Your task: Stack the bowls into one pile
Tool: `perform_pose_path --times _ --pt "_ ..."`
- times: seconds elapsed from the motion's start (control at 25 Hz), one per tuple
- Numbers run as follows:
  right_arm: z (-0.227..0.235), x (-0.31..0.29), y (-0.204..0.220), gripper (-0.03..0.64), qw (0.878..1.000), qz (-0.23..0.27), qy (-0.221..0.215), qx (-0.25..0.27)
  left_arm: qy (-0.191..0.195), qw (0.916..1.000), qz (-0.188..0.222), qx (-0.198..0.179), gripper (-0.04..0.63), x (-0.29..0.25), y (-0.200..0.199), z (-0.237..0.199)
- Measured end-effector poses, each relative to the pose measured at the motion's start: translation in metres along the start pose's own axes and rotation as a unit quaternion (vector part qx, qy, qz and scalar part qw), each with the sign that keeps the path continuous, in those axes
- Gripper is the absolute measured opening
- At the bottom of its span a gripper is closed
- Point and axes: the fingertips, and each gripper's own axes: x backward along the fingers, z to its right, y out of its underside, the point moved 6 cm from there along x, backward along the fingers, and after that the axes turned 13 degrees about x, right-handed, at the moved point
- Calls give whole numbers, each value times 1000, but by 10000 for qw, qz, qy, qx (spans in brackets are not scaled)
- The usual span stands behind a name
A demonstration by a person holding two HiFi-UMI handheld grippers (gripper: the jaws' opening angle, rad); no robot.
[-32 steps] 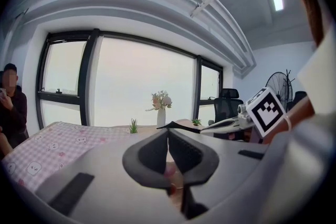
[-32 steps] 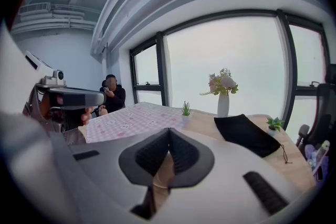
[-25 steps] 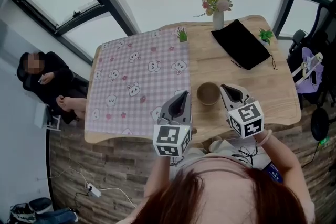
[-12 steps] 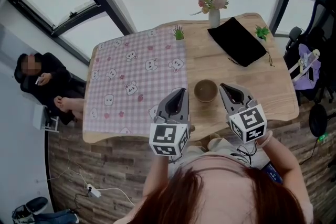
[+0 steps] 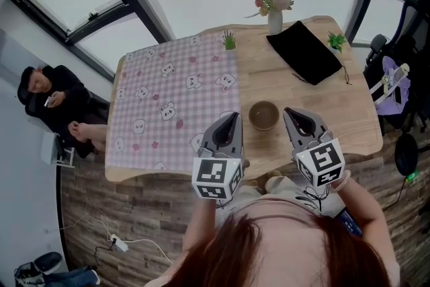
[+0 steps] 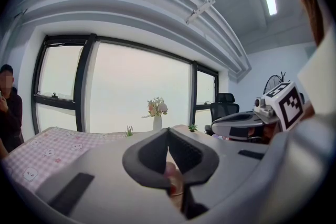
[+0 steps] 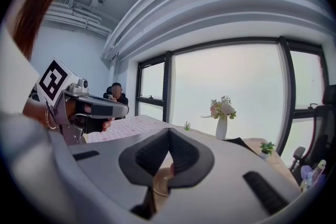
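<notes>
A brown bowl (image 5: 263, 115) stands on the wooden table (image 5: 349, 111) near its front edge; I cannot tell whether it is one bowl or a pile. My left gripper (image 5: 234, 117) hovers just left of it, jaws closed tip to tip and empty. My right gripper (image 5: 288, 111) hovers just right of it, also shut and empty. In the left gripper view, part of the bowl (image 6: 174, 184) shows below the closed left gripper (image 6: 168, 131). The right gripper view shows the bowl's rim (image 7: 161, 182) under the shut right gripper (image 7: 169, 131).
A pink checked cloth (image 5: 171, 104) covers the table's left half. At the far edge stand a flower vase (image 5: 274, 20), a black pouch (image 5: 304, 52) and two small green plants (image 5: 230, 42). A person (image 5: 50, 101) sits on the floor side at left.
Hardly anything differs. The right gripper has drawn back slightly toward the table's front edge; the bowl and left gripper stay where they were.
</notes>
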Motion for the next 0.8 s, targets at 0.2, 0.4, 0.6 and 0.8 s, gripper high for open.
perform_pose_path --times 0.2,0.4,0.6,0.8 --pt "3 0 0 0 10000 47 74 5 22 10000 -17 25 11 -4 0 -1" --pt "3 -4 1 0 10000 23 9 29 40 10000 -54 34 11 -8 1 -2" --pt "6 -9 4 0 10000 1 3 26 13 9999 -94 47 11 -10 6 -4" --pt "6 -14 7 0 10000 -46 -9 7 -17 9998 -170 123 11 -12 11 -8"
